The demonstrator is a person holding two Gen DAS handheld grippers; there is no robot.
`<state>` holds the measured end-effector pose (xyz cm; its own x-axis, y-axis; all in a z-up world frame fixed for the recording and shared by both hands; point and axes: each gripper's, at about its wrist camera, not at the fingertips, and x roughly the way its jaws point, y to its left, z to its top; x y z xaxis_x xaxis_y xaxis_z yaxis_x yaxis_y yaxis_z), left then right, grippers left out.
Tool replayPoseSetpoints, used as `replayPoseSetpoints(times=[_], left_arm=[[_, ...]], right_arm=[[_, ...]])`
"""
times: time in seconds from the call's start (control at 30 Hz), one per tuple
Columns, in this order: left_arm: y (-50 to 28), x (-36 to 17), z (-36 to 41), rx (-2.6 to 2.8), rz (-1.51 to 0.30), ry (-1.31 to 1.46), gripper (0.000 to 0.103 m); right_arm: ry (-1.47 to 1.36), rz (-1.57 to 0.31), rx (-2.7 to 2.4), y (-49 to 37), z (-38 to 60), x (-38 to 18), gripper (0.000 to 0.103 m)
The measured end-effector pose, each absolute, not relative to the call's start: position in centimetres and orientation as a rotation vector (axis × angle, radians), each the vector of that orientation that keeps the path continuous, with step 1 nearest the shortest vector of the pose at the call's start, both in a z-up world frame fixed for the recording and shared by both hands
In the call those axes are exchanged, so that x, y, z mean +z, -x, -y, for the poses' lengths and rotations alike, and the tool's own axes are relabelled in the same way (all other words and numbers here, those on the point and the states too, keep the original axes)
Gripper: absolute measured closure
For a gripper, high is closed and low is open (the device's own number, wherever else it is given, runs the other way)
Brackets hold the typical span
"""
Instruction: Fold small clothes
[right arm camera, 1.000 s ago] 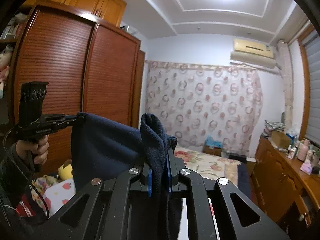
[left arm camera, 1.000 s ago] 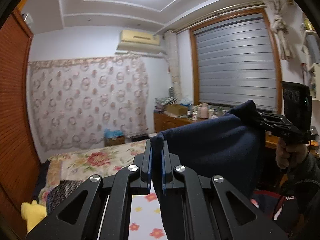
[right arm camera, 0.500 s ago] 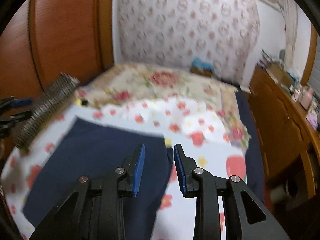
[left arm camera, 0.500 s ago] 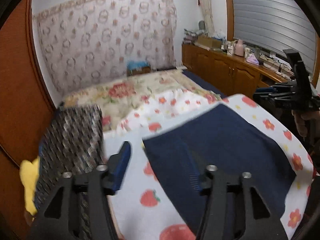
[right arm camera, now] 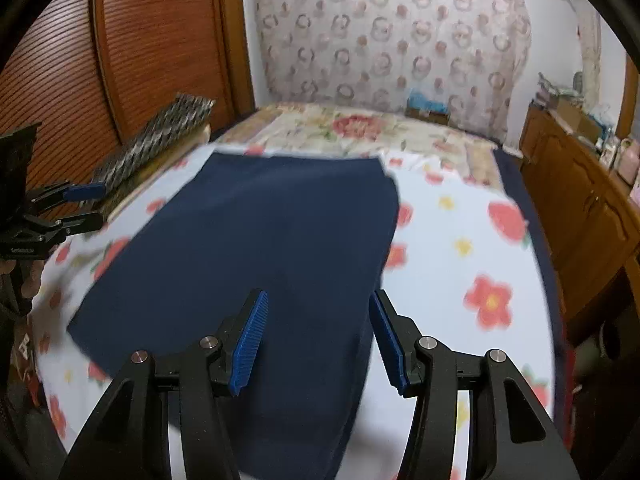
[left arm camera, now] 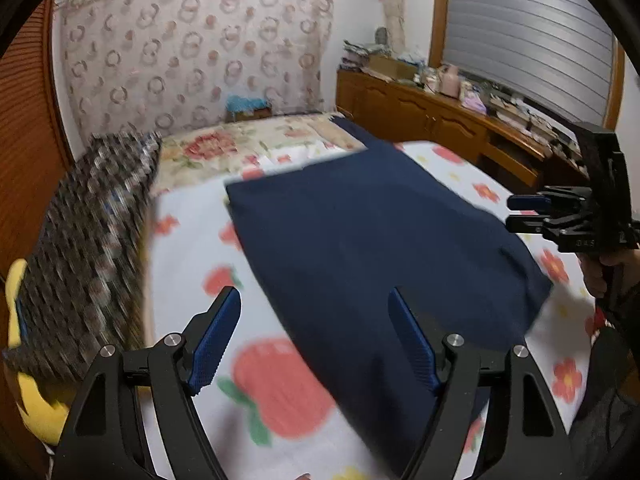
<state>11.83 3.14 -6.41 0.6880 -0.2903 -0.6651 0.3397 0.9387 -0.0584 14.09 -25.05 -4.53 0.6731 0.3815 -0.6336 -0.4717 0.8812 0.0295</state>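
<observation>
Below both tools, cloth (left arm camera: 372, 240) flat on bed (left arm camera: 192, 248), long axis running away; left tool (left arm camera: 316, 340) spread at left edge, right tool (right arm camera: 316, 332) spread over right edge.

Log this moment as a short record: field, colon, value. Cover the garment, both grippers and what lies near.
garment: navy cloth, spread flat on the bed, unfolded
surface: floral sheet
left gripper: open, above the cloth's near left corner, holding nothing
right gripper: open, above the cloth's near right edge, holding nothing
left of cloth: checked fabric, blurred
near corner: yellow toy, partly hidden
right of bed: wooden cabinet with clutter on top
image quality: motion blur in both views
</observation>
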Motion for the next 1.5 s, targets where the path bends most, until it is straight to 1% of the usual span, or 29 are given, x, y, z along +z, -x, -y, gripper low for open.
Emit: replayPoseSetpoints(times=[0.2, 0.33, 0.67, 0.73, 0.77, 0.8, 0.83, 0.9, 1.03, 1.1, 1.13, 1.17, 1.3, 1.37, 1.43, 1.47, 1.5], left_arm=[[-9.4, -8.6, -2.4, -0.366, -0.798, -0.055, 0.026], [-8.4, -9.7, -2.0, -0.356, -0.832, -0.065, 0.026], [-6.3, -10.6, -1.7, -0.377, -0.859, -0.027, 0.026], [-5.8, -10.7, -1.5, -0.387, -0.857, -0.025, 0.027], [-5.7, -10.7, -1.5, -0.391, -0.858, -0.024, 0.03], [-5.5, -10.8, -1.4, -0.396, -0.863, -0.023, 0.035], [-5.5, -10.9, -1.4, -0.4, -0.867, -0.023, 0.036], [-5.2, -10.9, -1.3, -0.393, -0.862, -0.029, 0.038], [-5.0, -10.8, -1.4, -0.394, -0.864, -0.027, 0.039], [-5.0, -10.8, -1.3, -0.395, -0.868, -0.031, 0.039], [-5.1, -10.8, -1.4, -0.396, -0.87, -0.03, 0.039], [-5.1, -10.7, -1.4, -0.397, -0.871, -0.031, 0.039], [-5.2, -10.7, -1.3, -0.397, -0.874, -0.04, 0.039], [-5.1, -10.7, -1.3, -0.398, -0.874, -0.039, 0.04], [-5.1, -10.7, -1.3, -0.402, -0.872, -0.037, 0.044], [-5.1, -10.8, -1.3, -0.407, -0.871, -0.035, 0.049], [-5.0, -10.8, -1.2, -0.414, -0.87, -0.035, 0.056]], right_arm=[[0.142, -0.733, 0.473, -13.8, 26.0, -6.0, 0.048], [0.123, -0.766, 0.478, -13.6, 26.6, -5.8, 0.048], [0.146, -0.778, 0.463, -13.0, 26.1, -5.5, 0.048], [0.158, -0.775, 0.468, -12.9, 25.6, -5.7, 0.048], [0.158, -0.774, 0.472, -13.0, 25.4, -5.6, 0.048], [0.159, -0.772, 0.47, -13.1, 25.3, -5.9, 0.05], [0.16, -0.771, 0.468, -12.9, 25.3, -6.1, 0.051], [0.169, -0.767, 0.474, -12.9, 25.3, -6.3, 0.057], [0.163, -0.761, 0.481, -11.8, 26.1, -7.2, 0.063], [0.164, -0.761, 0.49, -11.7, 26.0, -7.3, 0.074], [0.166, -0.761, 0.498, -11.6, 25.9, -7.3, 0.077], [0.166, -0.763, 0.509, -11.5, 25.9, -7.3, 0.084], [0.168, -0.76, 0.529, -11.3, 25.4, -7.4, 0.092], [0.165, -0.755, 0.531, -11.3, 25.4, -7.5, 0.093], [0.152, -0.747, 0.518, -11.1, 25.4, -7.6, 0.094], [0.136, -0.744, 0.517, -11.1, 25.5, -7.7, 0.094], [0.128, -0.739, 0.517, -11.0, 25.6, -7.7, 0.094]])
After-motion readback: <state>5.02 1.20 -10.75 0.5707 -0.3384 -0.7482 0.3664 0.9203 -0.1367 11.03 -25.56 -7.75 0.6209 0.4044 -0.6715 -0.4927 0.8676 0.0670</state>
